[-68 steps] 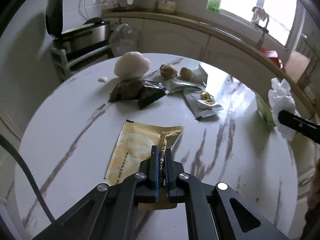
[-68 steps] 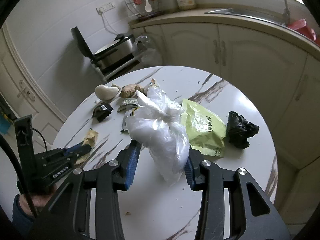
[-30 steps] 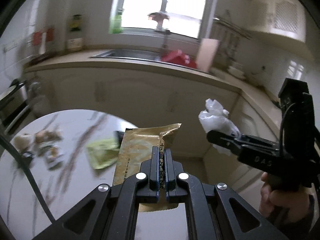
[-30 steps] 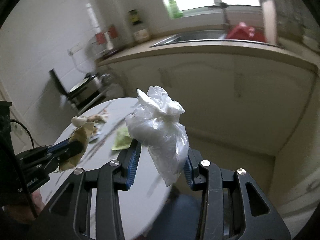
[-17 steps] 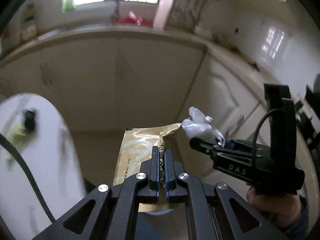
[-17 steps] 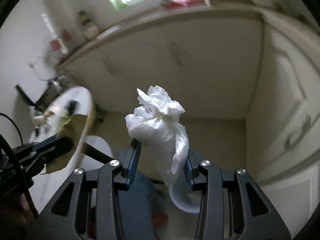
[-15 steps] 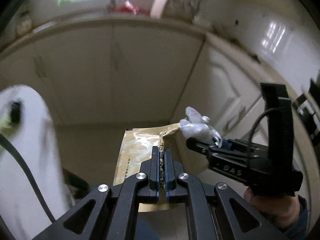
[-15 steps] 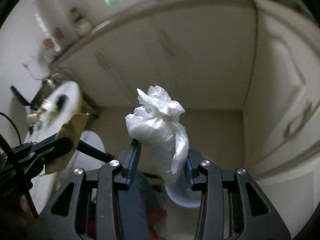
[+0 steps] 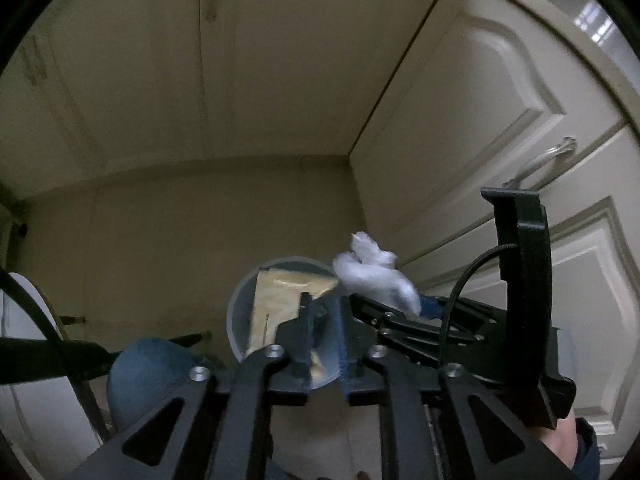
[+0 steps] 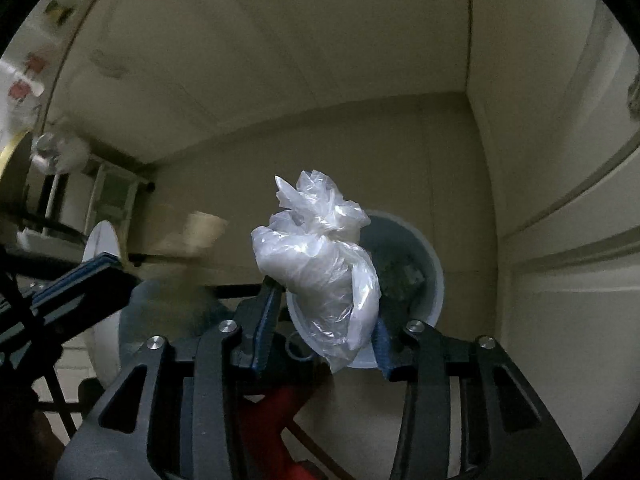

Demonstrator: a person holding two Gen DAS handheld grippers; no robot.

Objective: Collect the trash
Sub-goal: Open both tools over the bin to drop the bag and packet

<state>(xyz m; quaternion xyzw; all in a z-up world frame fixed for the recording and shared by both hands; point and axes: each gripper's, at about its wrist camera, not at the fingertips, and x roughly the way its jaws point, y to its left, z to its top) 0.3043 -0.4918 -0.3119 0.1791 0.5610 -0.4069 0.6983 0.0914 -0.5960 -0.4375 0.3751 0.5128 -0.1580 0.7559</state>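
Observation:
A grey round bin [image 9: 239, 312] stands on the floor below both grippers, and its rim [image 10: 434, 264] also shows in the right wrist view. My left gripper [image 9: 324, 320] hangs over it, its jaws opening with nothing between them. The yellow wrapper [image 9: 276, 300] lies loose beside the left finger, over the bin's mouth. It appears as a yellow blur [image 10: 192, 232] ahead of the left gripper [image 10: 100, 270]. My right gripper [image 10: 324, 320] has its jaws opening, with the white plastic bag [image 10: 320, 268] still wedged between the pads. That bag [image 9: 372, 276] hovers at the bin's right rim.
Cream cabinet doors close the corner behind the bin, one with a metal handle [image 9: 552, 160]. A person's blue-clad knee [image 9: 148, 368] is just left of the bin. The white table's edge [image 9: 24, 360] is at far left. Something red [image 10: 272, 420] lies under the right gripper.
Both grippers have swung away from the table and dropped down over the bin. The left jaws have parted and the yellow wrapper has slipped out of them. The bag stays in the right gripper.

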